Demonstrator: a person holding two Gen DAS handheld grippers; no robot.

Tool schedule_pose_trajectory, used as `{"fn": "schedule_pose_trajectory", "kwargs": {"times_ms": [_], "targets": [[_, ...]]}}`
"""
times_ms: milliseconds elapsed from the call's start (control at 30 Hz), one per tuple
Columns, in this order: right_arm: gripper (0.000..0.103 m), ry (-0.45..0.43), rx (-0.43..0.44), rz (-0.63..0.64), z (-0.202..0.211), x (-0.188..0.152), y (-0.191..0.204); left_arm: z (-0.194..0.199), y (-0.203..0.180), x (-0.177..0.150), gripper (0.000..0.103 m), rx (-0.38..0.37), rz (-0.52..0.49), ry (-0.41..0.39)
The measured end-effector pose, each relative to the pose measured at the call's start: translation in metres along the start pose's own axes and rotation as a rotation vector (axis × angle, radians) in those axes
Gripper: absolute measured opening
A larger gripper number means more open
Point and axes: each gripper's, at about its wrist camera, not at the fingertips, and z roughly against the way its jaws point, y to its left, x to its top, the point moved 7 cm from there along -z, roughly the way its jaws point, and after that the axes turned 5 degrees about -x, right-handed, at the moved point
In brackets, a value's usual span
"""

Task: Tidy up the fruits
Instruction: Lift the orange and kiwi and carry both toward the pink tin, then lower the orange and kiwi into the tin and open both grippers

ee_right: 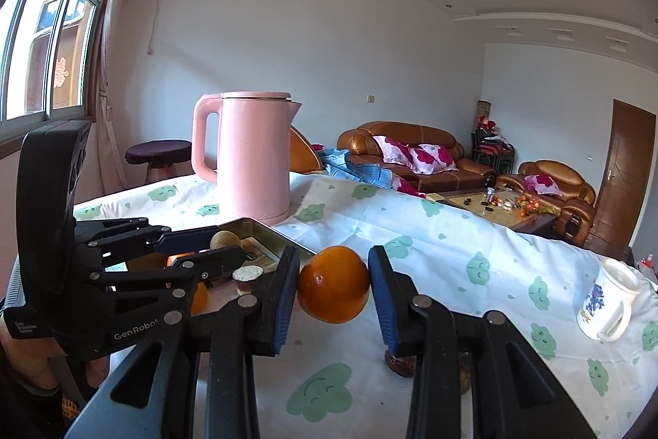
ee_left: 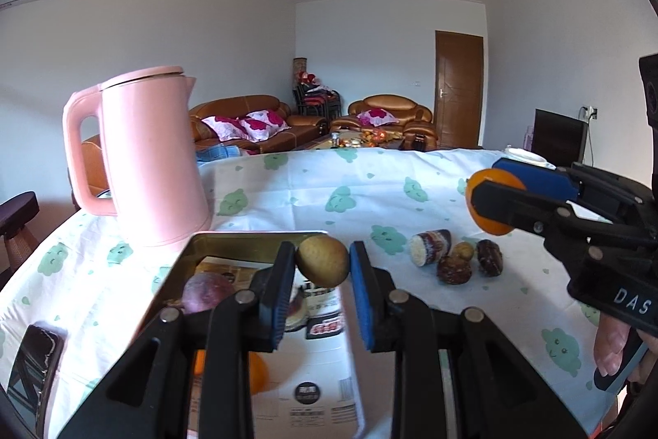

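1. A counter [ee_right: 432, 233] under a cloud-print cloth is seen in a living room with brown sofas [ee_right: 407, 155]; a pink kettle [ee_left: 152, 155] stands by the tray [ee_left: 181, 266].
2. A yellow-brown fruit [ee_left: 323, 260] is held above the tray by the left tongs [ee_left: 323, 266].
3. An orange [ee_right: 333, 282] is clamped in the right tongs [ee_right: 333, 286], beside the tray.
4. Each fruit should be lowered well inside the rim before release.

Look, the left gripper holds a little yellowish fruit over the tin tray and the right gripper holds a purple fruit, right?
Not quite. The right gripper holds an orange, not a purple fruit, as the right wrist view shows. The left gripper does hold a small yellowish fruit over the tin tray.
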Motion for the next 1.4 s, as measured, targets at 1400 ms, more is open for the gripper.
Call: {"fn": "schedule_pose_trajectory", "kwargs": {"times_ms": [1400], "targets": [[0.037,0.111,0.169,0.07,-0.067,-0.016,0.093,0.015,0.07,-0.036,0.028,0.091,0.061,0.122]]}}
